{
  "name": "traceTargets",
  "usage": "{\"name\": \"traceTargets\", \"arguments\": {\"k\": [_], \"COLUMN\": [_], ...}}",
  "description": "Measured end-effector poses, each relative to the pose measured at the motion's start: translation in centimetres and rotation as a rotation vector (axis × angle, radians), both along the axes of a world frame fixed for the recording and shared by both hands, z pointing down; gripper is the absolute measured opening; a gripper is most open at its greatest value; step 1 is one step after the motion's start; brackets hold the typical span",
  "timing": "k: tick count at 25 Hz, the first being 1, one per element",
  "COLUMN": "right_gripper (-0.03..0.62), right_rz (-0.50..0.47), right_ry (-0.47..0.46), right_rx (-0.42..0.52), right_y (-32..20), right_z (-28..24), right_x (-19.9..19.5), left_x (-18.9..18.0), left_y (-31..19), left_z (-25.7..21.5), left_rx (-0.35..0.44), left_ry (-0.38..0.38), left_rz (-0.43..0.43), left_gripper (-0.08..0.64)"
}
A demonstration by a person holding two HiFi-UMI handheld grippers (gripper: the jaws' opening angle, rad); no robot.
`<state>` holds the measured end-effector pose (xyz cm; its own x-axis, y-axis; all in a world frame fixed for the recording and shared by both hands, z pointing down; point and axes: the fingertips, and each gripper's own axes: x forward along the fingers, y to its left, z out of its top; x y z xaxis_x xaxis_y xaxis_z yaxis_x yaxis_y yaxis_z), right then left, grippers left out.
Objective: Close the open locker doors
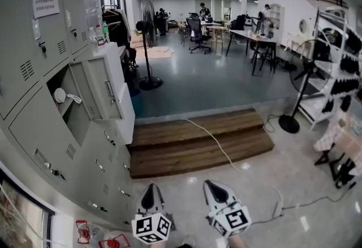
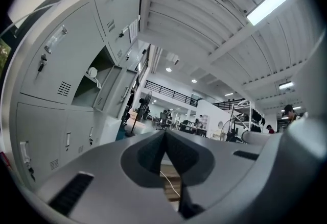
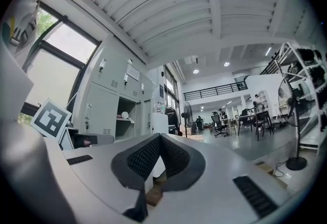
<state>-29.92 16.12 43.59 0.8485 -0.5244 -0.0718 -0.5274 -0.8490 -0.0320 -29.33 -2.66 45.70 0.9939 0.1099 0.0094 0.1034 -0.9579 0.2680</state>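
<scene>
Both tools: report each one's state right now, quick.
Left tool: closed, nothing between its jaws.
Right tool: closed, nothing between its jaws.

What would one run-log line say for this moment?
locker door: open | left gripper: shut, empty | right gripper: shut, empty | contact with door: none

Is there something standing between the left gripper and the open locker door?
Nothing visible does: between the left gripper and the open locker door there is only free space beside the closed lockers.
</scene>
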Motion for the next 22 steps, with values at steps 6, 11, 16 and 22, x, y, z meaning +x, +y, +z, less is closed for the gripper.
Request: {"name": "traceTargets", "arguments": {"k": [6, 11, 16, 22], "right_gripper": [0.006, 0.006, 0.006, 0.006], "right_rz": [0.032, 0.070, 0.109, 0.059], "right_ry": [-0.018, -0.026, -0.102, -0.090], "right_rx": [-0.031, -0.046, 0.001, -0.008], "right_y": [-1.9, -1.5, 0.2, -1.3], "right_z": [0.3, 1.6, 2.6, 2.2], "right_x": [4.2, 6.3, 9.1, 12.5], "left_x": [4.2, 7.0, 8.9, 10.2], "left_y": [-2.4, -1.9, 0.4, -2.0], "left_z": [-0.5, -0.4, -2.5, -3.0], "left_rx": [0.149, 0.073, 0.198, 0.152], "left_ry": [0.009, 0.035, 0.150, 0.132], "left_rz": [-0.019, 0.042, 0.104, 0.021], "left_gripper": [0.005, 0.005, 0.292, 0.355]}}
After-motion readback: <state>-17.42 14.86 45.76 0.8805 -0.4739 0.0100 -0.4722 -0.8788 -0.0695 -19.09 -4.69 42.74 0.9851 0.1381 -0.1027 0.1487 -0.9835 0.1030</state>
